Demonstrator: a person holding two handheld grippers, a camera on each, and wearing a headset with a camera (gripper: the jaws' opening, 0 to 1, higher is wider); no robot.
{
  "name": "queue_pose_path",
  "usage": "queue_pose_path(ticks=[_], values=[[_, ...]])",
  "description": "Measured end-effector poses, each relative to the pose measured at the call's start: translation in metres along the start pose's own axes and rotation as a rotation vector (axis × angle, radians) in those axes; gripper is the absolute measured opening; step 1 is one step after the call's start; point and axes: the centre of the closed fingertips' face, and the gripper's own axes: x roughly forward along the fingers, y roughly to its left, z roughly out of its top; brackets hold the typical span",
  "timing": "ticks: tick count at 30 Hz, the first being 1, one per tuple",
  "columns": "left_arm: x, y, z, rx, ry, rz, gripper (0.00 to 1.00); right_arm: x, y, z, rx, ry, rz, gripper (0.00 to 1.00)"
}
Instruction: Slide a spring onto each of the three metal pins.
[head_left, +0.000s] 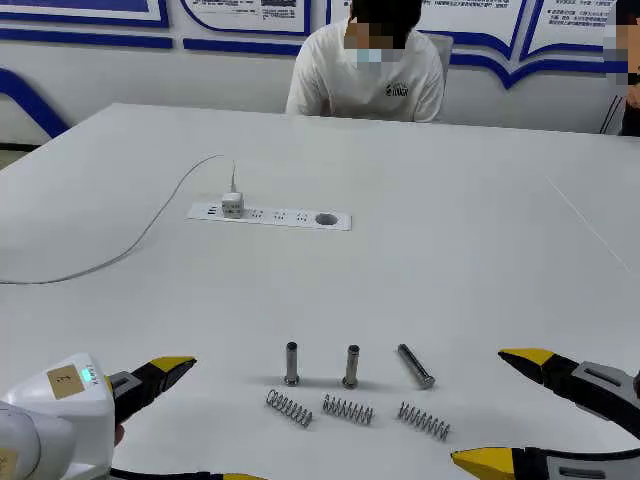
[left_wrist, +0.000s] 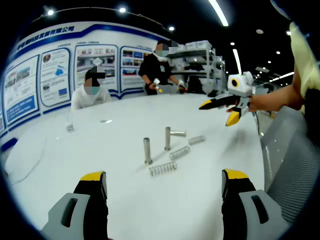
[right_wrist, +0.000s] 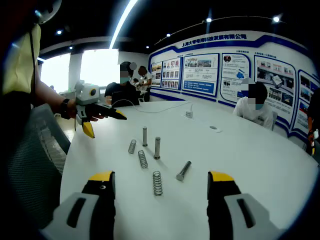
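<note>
Head view, largest item first.

- White surface (head_left: 450, 250): a wide tabletop that carries all the parts.
- Seated person (head_left: 365, 78): white T-shirt, noted at the far edge of the surface.
- Left gripper (head_left: 222, 420): seen at the bottom left, over the near edge. Its yellow-tipped jaws are spread wide apart and point toward the parts.
- Right gripper (head_left: 480, 405): seen at the bottom right. Its jaws are likewise spread wide and are aimed inward from the right of the springs.
- Power strip (head_left: 270, 215): set flat in the surface, well beyond the pins. A white plug (head_left: 232, 205) is seated in its left end.
- Cable (head_left: 148, 226): thin and pale, traced from the plug in a loop to the left edge.

Task parts, lying between the two grippers:

- Left pin (head_left: 291, 363) and middle pin (head_left: 351, 366) are recorded upright, side by side.
- Right pin (head_left: 415, 365) is recorded lying on its side, with its head toward the near right.
- Left spring (head_left: 288, 407), middle spring (head_left: 347, 409) and right spring (head_left: 423, 420) lie flat in a row just in front of the pins, one near each pin and each apart from its pin.
</note>
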Motion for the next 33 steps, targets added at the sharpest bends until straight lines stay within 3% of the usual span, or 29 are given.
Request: queue_pose_path(ticks=[18, 27, 33], values=[[0.002, -0.004, 0.000, 0.001, 0.001, -0.003, 0.97, -0.001, -0.002, -0.002, 0.019, 0.019, -0.014, 0.75], [0.002, -0.004, 0.000, -0.003, -0.004, -0.001, 0.96, -0.002, -0.010, 0.001, 0.046, 0.032, -0.038, 0.70], [0.002, -0.005, -0.001, -0.007, -0.004, -0.002, 0.96, 0.005, -0.013, 0.000, 0.038, 0.081, -0.034, 0.62]])
